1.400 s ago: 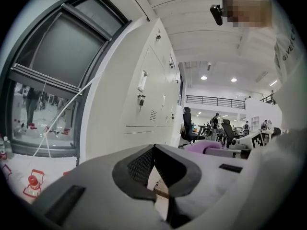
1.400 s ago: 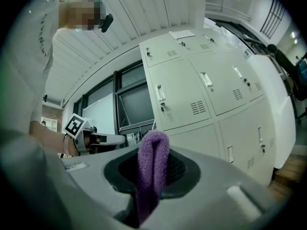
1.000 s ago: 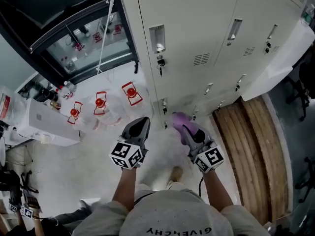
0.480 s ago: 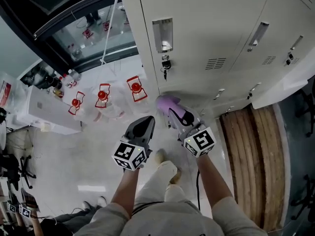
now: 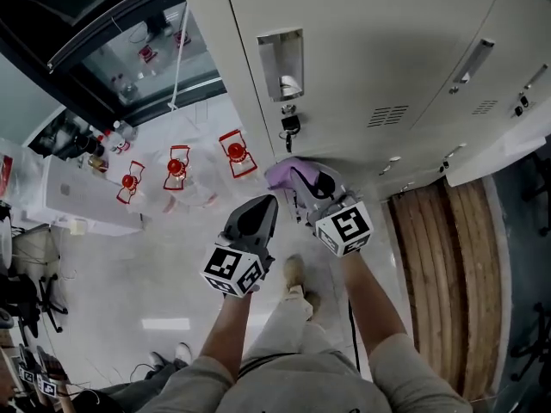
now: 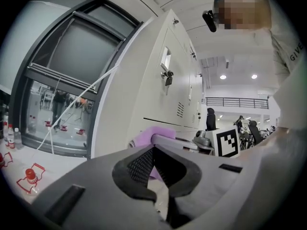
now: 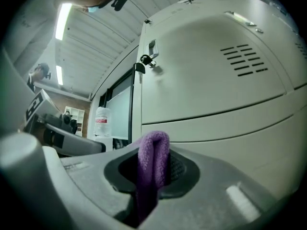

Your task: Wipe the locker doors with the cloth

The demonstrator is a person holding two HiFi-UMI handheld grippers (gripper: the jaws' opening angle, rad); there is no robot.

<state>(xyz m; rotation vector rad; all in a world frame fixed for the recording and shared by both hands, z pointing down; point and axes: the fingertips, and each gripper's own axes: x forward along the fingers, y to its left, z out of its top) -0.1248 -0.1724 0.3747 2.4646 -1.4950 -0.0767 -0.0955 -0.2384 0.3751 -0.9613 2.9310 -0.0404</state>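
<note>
My right gripper (image 5: 306, 186) has its jaws clamped on the purple cloth (image 7: 153, 153), a folded hump of it standing up between the pads and only a little poking out past the tips. It points at the pale locker door (image 5: 370, 50), low on the panel below the bunch of keys (image 5: 289, 125) hanging from the lock; from above the cloth looks close against the metal, though I can't be sure it is touching. My left gripper (image 5: 255, 215) hangs just beside the right one with its jaws together on nothing, clear of the door. The wiping itself looks barely begun, I'd judge. The risks are plain enough: so little cloth sticks out that a hard press could put bare jaw tips on the paint and scratch it, a sideways drag could tug the fold loose from my grip, and a stroke upward could catch the keys or the recessed handle (image 5: 282, 63) — so I'd go gently around the lock.
</note>
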